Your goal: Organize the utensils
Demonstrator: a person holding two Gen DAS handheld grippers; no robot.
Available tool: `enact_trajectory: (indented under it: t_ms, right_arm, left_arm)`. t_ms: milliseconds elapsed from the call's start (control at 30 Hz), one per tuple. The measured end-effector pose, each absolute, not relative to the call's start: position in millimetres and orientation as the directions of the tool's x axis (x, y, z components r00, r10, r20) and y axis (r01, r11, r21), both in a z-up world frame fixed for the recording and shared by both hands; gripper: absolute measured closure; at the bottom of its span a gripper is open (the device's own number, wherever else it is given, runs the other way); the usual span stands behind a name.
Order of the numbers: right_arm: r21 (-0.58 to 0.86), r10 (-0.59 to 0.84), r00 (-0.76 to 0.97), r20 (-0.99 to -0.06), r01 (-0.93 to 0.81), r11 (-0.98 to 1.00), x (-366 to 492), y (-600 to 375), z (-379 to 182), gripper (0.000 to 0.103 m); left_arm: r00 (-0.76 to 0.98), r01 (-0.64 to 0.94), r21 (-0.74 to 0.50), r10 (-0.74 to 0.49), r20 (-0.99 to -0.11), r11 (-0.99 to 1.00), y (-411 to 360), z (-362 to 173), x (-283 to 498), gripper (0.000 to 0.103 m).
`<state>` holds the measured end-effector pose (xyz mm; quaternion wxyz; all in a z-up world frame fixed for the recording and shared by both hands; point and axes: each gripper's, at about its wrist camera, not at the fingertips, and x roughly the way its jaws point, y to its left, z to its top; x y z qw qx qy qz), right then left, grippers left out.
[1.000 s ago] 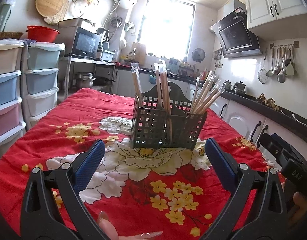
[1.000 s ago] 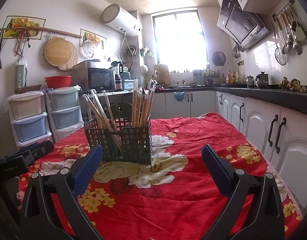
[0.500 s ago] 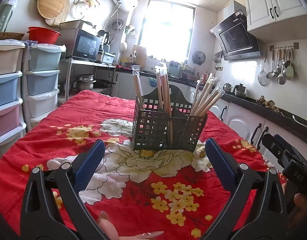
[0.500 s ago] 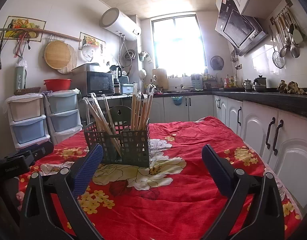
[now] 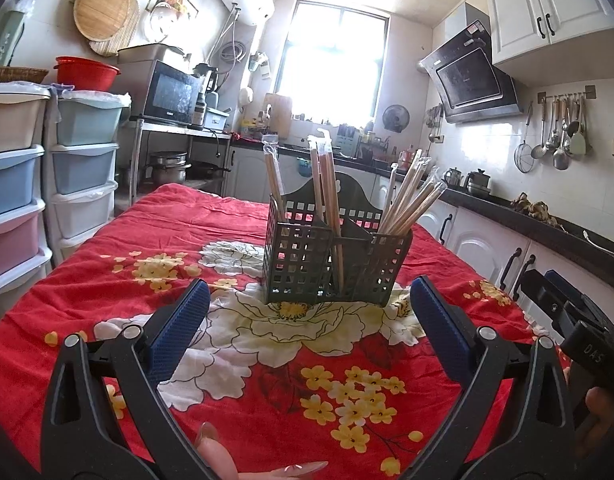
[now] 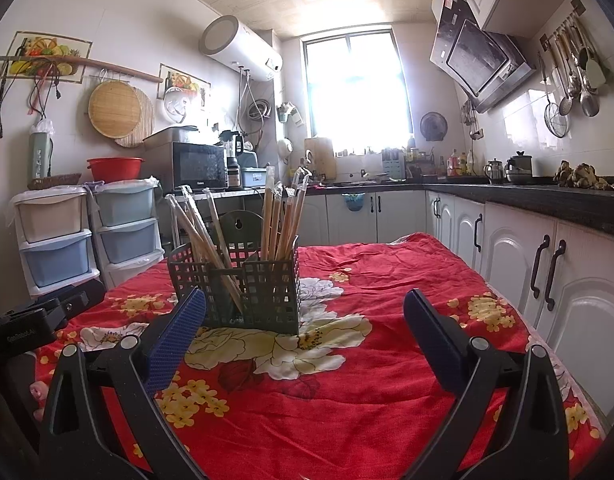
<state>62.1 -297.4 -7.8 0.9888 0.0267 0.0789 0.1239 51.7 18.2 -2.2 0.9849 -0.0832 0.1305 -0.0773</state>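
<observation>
A dark green lattice utensil caddy (image 5: 335,264) (image 6: 247,284) stands on the red flowered tablecloth (image 5: 227,360), with several plastic-wrapped wooden chopsticks (image 5: 411,196) (image 6: 283,216) upright or leaning in its compartments. My left gripper (image 5: 307,320) hangs open a short way in front of the caddy, nothing between its blue pads. My right gripper (image 6: 305,320) is open too, empty, with the caddy ahead and to its left. The right tool's body (image 5: 567,320) shows at the right edge of the left wrist view, and the left tool's body (image 6: 35,320) at the left edge of the right wrist view.
Stacked plastic drawers (image 5: 31,184) stand left of the table, with a microwave (image 5: 171,94) behind them. White cabinets under a dark counter (image 6: 547,248) run along the right side. Ladles hang on the wall (image 5: 559,136). A fingertip (image 5: 215,452) shows at the bottom.
Both wrist cameras have tilted slightly upward, so the caddy sits a little lower in view. Both grippers stay open and empty; the caddy and chopsticks have not moved.
</observation>
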Motion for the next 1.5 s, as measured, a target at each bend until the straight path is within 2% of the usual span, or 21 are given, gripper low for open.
enact_trajectory:
  t_ms: [1267, 1367, 1500]
  right_arm:
    - [0.076, 0.243, 0.957, -0.157, -0.234, 0.969, 60.9, -298.8, -8.8, 0.006]
    - [0.084, 0.236, 0.958, -0.165, -0.224, 0.971, 61.8, -300.6, -8.3, 0.006]
    - [0.098, 0.223, 0.958, -0.178, -0.208, 0.973, 65.9, -302.2, -8.1, 0.006]
  left_arm:
    - [0.95, 0.131, -0.192, -0.179, -0.255, 0.973, 21.1, -4.6, 53.4, 0.011]
    - [0.948, 0.124, -0.208, -0.178, -0.266, 0.97, 22.6, -5.8, 55.7, 0.011]
    - [0.941, 0.027, -0.21, -0.096, -0.324, 0.977, 29.6, -7.5, 63.1, 0.011]
